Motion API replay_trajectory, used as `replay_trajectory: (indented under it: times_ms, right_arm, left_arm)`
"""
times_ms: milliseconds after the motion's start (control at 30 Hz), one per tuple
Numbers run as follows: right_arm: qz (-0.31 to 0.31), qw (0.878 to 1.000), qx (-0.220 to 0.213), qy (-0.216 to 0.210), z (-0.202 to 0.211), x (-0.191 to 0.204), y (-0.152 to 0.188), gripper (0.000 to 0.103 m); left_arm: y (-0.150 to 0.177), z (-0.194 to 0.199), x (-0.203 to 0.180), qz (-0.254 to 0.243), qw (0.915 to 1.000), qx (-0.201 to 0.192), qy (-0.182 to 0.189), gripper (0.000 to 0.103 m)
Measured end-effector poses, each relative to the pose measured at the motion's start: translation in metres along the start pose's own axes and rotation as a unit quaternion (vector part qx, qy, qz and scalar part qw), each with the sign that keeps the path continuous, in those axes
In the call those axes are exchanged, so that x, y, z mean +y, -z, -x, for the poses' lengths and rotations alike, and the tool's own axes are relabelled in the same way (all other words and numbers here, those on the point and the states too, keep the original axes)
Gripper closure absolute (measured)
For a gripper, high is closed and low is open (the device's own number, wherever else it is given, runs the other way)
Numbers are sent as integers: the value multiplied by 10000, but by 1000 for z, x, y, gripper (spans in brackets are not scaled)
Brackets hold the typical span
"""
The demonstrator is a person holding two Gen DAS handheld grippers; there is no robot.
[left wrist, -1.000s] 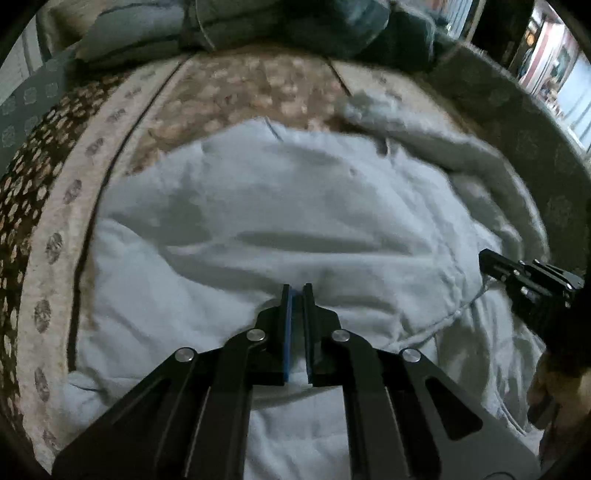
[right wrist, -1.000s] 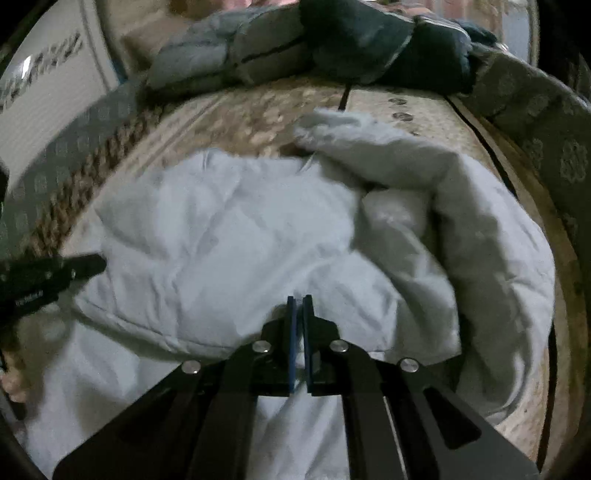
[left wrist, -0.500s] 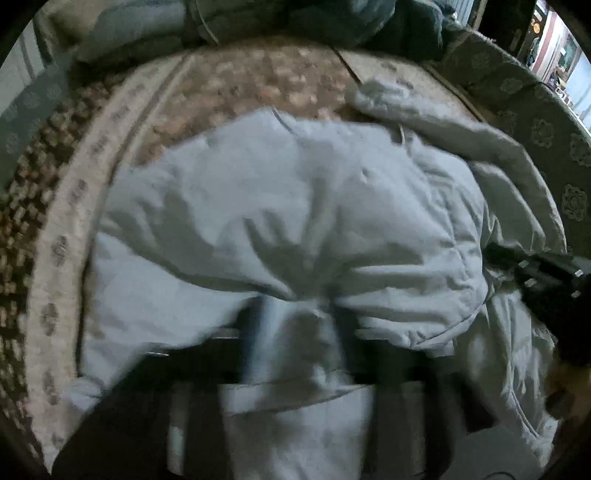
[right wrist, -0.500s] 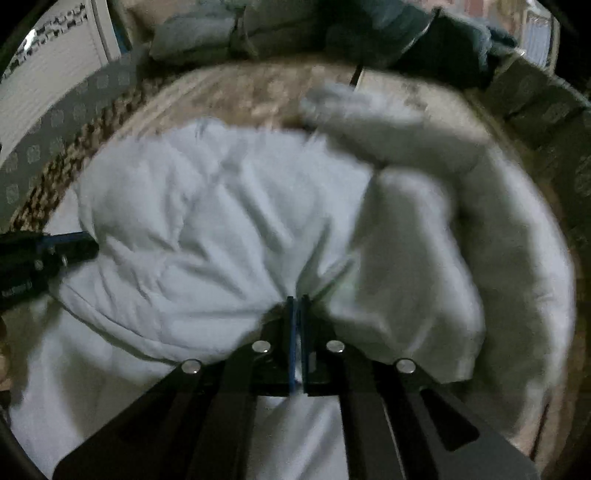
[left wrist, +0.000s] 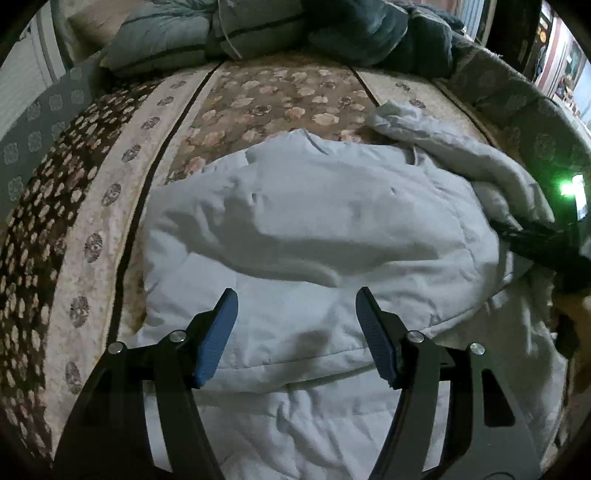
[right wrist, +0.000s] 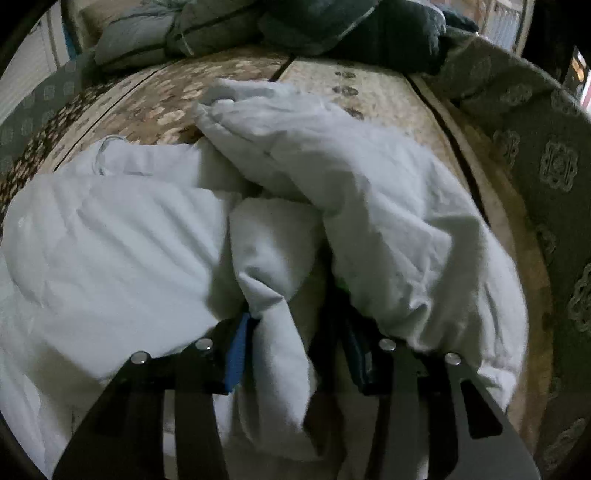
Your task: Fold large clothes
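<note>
A large white padded garment (left wrist: 314, 229) lies on a floral bedspread (left wrist: 258, 96), its near part folded back over itself. My left gripper (left wrist: 297, 314) is open and empty just above the folded edge. My right gripper (right wrist: 295, 347) is open, its jaws standing apart with a bunched fold of the white garment (right wrist: 280, 280) lying between them. A thick sleeve (right wrist: 332, 155) runs from the far middle down the right side. The right gripper also shows as a dark shape at the right edge of the left wrist view (left wrist: 535, 243).
Grey and dark blue pillows and folded bedding (left wrist: 258, 26) are piled at the head of the bed. A grey patterned border (right wrist: 554, 166) runs along the right edge of the bed. Bare floral bedspread lies to the left of the garment.
Both grippers were shut on the garment's near edge, carried it forward over the garment, and have now opened, leaving the cloth folded over.
</note>
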State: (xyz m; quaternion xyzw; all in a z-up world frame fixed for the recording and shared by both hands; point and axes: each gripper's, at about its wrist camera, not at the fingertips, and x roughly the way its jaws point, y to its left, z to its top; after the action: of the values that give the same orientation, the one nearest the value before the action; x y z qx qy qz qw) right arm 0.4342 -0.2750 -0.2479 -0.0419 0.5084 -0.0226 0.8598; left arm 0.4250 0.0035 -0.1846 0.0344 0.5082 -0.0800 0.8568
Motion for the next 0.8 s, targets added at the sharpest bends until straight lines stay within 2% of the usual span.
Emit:
replay_trajectory:
  times_ms: [67,100,133,167,233,367,433,533,600,700,733,800]
  right_arm:
    - [60,9997,-184,-119,17,2,1,56]
    - [81,9995,-283,-143,26,2,0,55]
    - [95,9992,-367,-135,33,2,-2,51]
    - [101,9990,-425,-117,41,2,-5,43]
    - [143,9986,-502,-16,49,-1,-19,36]
    - [299,9978,-532,268,38,3,-50,34]
    - [438,9976,-386,375,20,7,-64,32]
    - [716,9938,-237,812,-8,12,-81,32]
    - [815,9916,48,1007,-31,12,-90,32]
    - [872,9883,245,1231,-50,10,-93,33]
    - [751,9899,349,1154,-54,6,-93,34]
    - [440,9940,366,933,-54,-3,-93,50]
  left_arm:
    - [-2,3,4,91,9999,-43,79,36]
    - [-4,2,5,131,9999,-66,85,33]
    - [-5,3,5,168,9998,-101,53,28]
    - [-5,3,6,184,9998,-125,17,26]
    - [-7,3,8,201,9997,-139,-21,26]
    - [-8,1,8,258,9995,-154,-5,21]
    - [-8,-3,8,284,9995,-82,87,20]
    - [-6,-4,8,271,9996,-57,105,20]
    - [-4,-4,11,275,9995,-52,109,20]
    - [-2,-3,19,346,9993,-17,140,20]
    - [-2,-4,20,364,9992,-1,140,20]
    - [-1,-5,21,359,9993,22,137,20]
